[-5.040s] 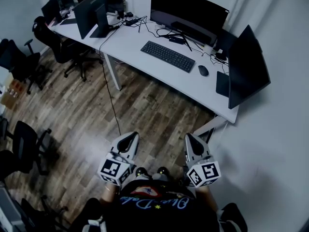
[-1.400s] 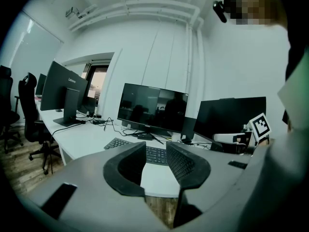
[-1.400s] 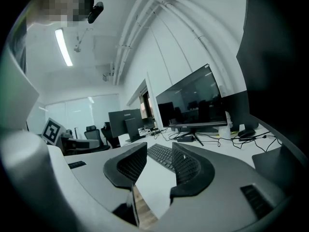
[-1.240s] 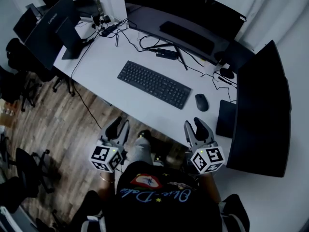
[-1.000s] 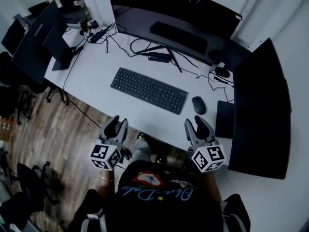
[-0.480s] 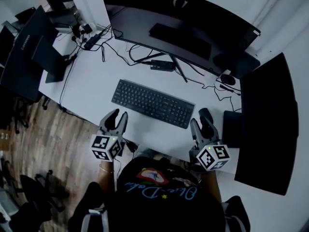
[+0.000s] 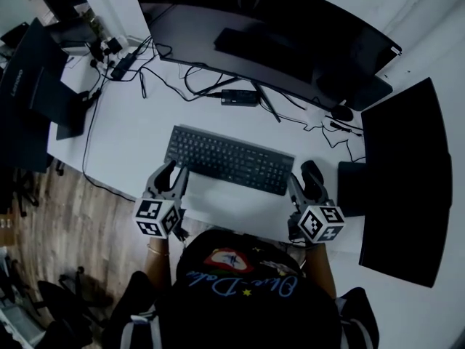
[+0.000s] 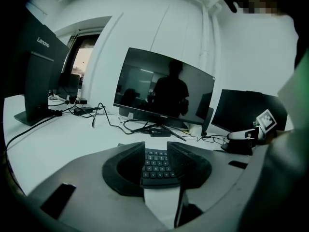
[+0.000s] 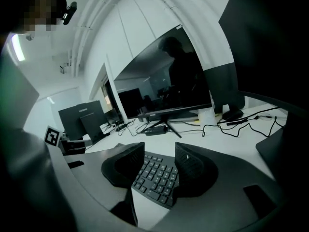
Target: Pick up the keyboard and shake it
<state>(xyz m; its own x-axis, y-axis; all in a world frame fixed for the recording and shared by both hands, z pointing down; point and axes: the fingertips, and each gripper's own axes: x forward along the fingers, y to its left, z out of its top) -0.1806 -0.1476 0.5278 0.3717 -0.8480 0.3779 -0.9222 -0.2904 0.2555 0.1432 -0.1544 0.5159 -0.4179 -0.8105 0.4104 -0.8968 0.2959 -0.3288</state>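
A black keyboard [image 7: 229,160] lies flat on the white desk [image 7: 123,137] in front of a big curved monitor. My left gripper [image 7: 168,174] hovers at the keyboard's left front corner, jaws apart; the left gripper view shows the keyboard [image 8: 157,164] through the gap of that gripper [image 8: 156,146], untouched. My right gripper [image 7: 306,179] sits at the keyboard's right end. Its jaws have just been opening, and the keyboard [image 9: 155,175] shows in the gap of this gripper [image 9: 159,149] without either pad pressing on it.
The curved monitor [image 7: 290,42] stands behind the keyboard, a second dark monitor [image 7: 399,187] at the right, a Lenovo monitor [image 7: 29,71] at the left. Cables [image 7: 192,86], a small black box [image 7: 240,97] and a power strip [image 7: 120,64] lie at the back. Wooden floor [image 7: 43,217] lies left.
Both grippers have moved forward and down over the desk edge, from in front of the keyboard to its two ends. The head view has closed in on the desk.
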